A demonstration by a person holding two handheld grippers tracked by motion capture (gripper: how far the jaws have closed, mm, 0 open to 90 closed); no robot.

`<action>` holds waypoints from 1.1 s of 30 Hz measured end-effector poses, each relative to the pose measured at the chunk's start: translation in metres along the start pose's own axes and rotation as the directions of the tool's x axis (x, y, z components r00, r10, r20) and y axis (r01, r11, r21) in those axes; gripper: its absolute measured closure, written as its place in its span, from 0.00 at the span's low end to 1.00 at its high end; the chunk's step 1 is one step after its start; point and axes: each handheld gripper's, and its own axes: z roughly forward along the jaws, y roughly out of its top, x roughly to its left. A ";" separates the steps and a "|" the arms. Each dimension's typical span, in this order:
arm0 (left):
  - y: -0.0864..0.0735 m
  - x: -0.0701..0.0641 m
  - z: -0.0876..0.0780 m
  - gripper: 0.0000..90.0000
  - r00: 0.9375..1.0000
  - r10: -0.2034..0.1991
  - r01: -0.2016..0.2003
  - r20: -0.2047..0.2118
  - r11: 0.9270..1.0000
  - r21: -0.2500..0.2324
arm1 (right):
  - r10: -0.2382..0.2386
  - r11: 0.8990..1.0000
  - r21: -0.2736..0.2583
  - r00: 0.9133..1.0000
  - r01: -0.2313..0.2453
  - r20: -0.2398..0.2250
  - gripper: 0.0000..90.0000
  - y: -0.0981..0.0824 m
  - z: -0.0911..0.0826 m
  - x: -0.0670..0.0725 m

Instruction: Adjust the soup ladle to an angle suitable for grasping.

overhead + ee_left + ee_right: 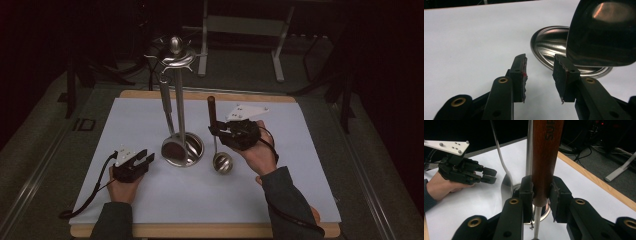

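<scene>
the right gripper (220, 129) has its jaws pinching the brown wooden handle (546, 157) of a ladle (221, 161), gripped low on the wood just above where the metal shaft begins, so the tool hangs upright with its bowl resting on or just over the counter (150, 210), near and right of the stand's base. that low, upright grip looks chosen to keep the handle's top end free and pointing up toward the hooks (172, 59) at the head of the utensil stand (179, 100), which is where the ladle seems meant to go. the left gripper (139, 160) rests on the counter at the near left, jaws spread and holding nothing, their tips aimed at the round steel base (549, 47) of the stand; from there it could steady the stand if it rocks, though for now it stands just short of the rim. a second utensil (166, 107) already hangs from the stand on its left side, its shiny blade (602, 35) dangling right over the base, so that side is taken and the ladle would have to come in from the right. the stand's central pole (529, 147) sits directly behind the held handle, close enough to knock on the way up. beyond the far edge of the counter the room is dark, with metal frame legs (279, 50) on the floor.
</scene>
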 end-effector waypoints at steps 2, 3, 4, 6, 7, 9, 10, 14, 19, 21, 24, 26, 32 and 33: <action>0.000 0.000 0.000 0.70 1.000 0.000 0.000 0.000 1.000 0.000 | -0.002 1.000 -0.002 1.000 0.002 0.003 0.82 0.001 0.000 0.001; 0.000 0.000 0.000 0.70 1.000 0.000 0.000 0.000 1.000 0.000 | -0.001 1.000 -0.003 1.000 0.001 0.004 0.82 0.001 0.000 0.001; 0.000 0.000 0.000 0.70 1.000 0.000 0.000 0.000 1.000 0.000 | -0.002 1.000 -0.002 1.000 0.002 0.004 0.82 0.001 0.000 0.001; 0.000 0.000 0.000 0.70 1.000 0.000 0.000 0.000 1.000 0.000 | -0.006 1.000 -0.005 1.000 0.006 0.002 0.82 0.002 -0.001 0.002; 0.000 0.000 0.000 0.70 1.000 0.000 0.000 0.000 1.000 0.000 | -0.006 1.000 -0.006 1.000 0.006 0.003 0.82 0.002 -0.001 0.002; 0.000 0.000 0.000 0.70 1.000 0.000 0.000 0.000 1.000 -0.001 | -0.006 1.000 -0.008 1.000 0.006 0.004 0.82 0.003 -0.001 0.003; 0.000 0.000 0.000 0.70 1.000 0.000 0.000 0.000 1.000 -0.001 | -0.005 1.000 -0.008 1.000 0.005 0.004 0.82 0.003 -0.001 0.003; 0.000 0.000 0.000 0.70 1.000 0.000 0.000 0.001 1.000 -0.001 | -0.011 1.000 -0.014 1.000 0.011 0.007 0.82 0.005 -0.002 0.005; 0.000 0.000 0.000 0.70 1.000 -0.001 0.001 0.001 1.000 -0.001 | -0.015 1.000 -0.020 1.000 0.015 0.010 0.82 0.007 -0.004 0.006; 0.000 0.000 0.000 0.70 1.000 -0.001 0.001 0.000 1.000 -0.001 | -0.017 1.000 -0.022 1.000 0.017 0.012 0.82 0.008 -0.004 0.006; 0.000 0.000 0.000 0.70 1.000 -0.001 0.001 -0.001 1.000 -0.001 | -0.025 0.999 -0.027 1.000 0.025 0.016 0.82 0.010 -0.005 0.007; 0.000 0.000 0.000 0.70 1.000 0.000 0.000 0.000 1.000 -0.002 | -0.025 0.999 -0.029 1.000 0.025 0.018 0.82 0.011 -0.006 0.008; 0.000 0.000 0.000 0.70 1.000 -0.002 0.002 0.000 1.000 -0.001 | -0.026 0.999 -0.035 0.999 0.026 0.020 0.82 0.013 -0.007 0.010; 0.000 0.000 0.000 0.70 1.000 -0.001 0.001 0.000 1.000 -0.001 | -0.026 0.999 -0.037 0.999 0.027 0.021 0.82 0.013 -0.007 0.010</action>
